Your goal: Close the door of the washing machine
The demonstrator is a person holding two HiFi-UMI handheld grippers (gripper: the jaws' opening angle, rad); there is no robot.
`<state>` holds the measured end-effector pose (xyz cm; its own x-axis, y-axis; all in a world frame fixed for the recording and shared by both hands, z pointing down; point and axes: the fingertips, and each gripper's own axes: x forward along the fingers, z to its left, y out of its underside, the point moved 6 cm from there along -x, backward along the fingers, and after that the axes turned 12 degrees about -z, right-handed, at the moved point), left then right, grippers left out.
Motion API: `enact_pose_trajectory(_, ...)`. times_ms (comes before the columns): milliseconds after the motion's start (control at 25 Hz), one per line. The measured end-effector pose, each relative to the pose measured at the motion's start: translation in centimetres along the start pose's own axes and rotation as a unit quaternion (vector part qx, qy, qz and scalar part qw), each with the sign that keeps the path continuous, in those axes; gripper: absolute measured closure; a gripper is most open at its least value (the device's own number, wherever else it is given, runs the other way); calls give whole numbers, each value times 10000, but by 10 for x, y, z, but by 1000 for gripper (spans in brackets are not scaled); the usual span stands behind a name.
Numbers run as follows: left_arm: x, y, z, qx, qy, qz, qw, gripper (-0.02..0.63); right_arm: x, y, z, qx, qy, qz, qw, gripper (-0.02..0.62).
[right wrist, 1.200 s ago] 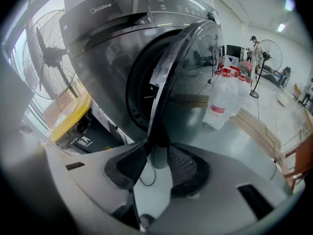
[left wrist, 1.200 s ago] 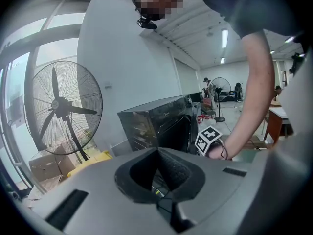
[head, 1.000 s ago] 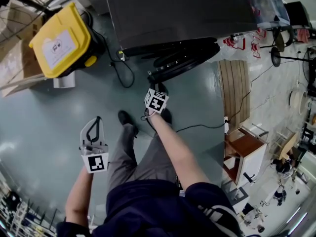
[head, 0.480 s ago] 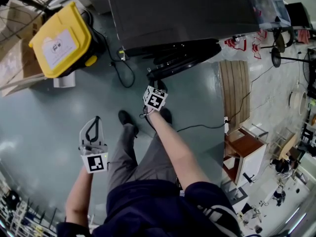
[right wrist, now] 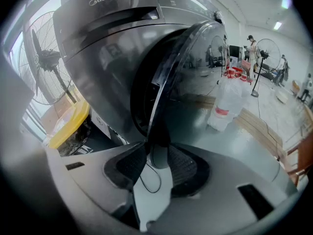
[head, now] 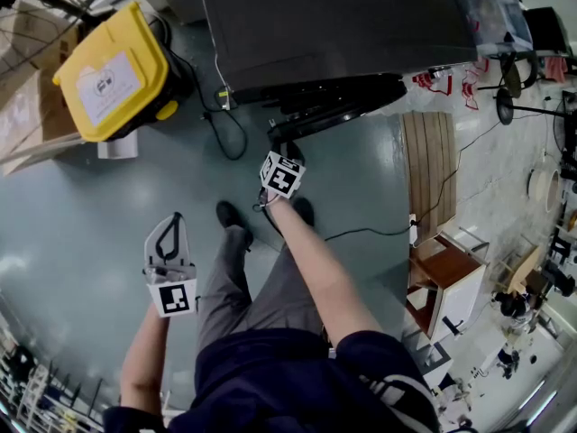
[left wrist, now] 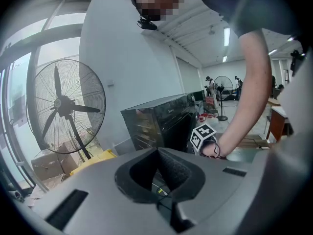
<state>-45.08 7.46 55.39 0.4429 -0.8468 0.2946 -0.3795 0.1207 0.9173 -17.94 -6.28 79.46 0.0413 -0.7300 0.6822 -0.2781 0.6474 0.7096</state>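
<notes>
Grey floor (head: pixel 72 206), washing machine (head: pixel 334 16) door (head: pixel 338 102) ajar
Idle left gripper (head: pixel 174 222) hangs clenched, empty; right gripper (right wrist: pixel 157 148) pinches the door's free edge at the machine's front. Pushed askew, the thin rim could slip the pads and swing back open

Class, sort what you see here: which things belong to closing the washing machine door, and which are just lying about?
Belong to the job:
dark grey front-loading washing machine
its round glass door, ajar
right gripper, clamped on the door's edge

Lying about:
yellow lidded bin
black pedestal fan
clear plastic water bottles with red caps
left gripper, idle and empty
</notes>
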Motion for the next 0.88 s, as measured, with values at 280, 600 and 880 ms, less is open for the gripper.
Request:
enact_pose_trajectory(280, -2, 3, 3, 130, 57, 101, 9998, 582, 4, -7, 7, 33, 16, -42, 10000, 445)
enact_pose_trajectory(600, -4, 7, 6, 71, -21, 112, 9999, 582, 14, -15, 17, 76, -5, -62, 10000, 445)
enact_pose_trajectory(880, -4, 9, 12, 126, -27, 154, 9998, 582, 20, -19, 22, 112, 1, -98, 9999, 445)
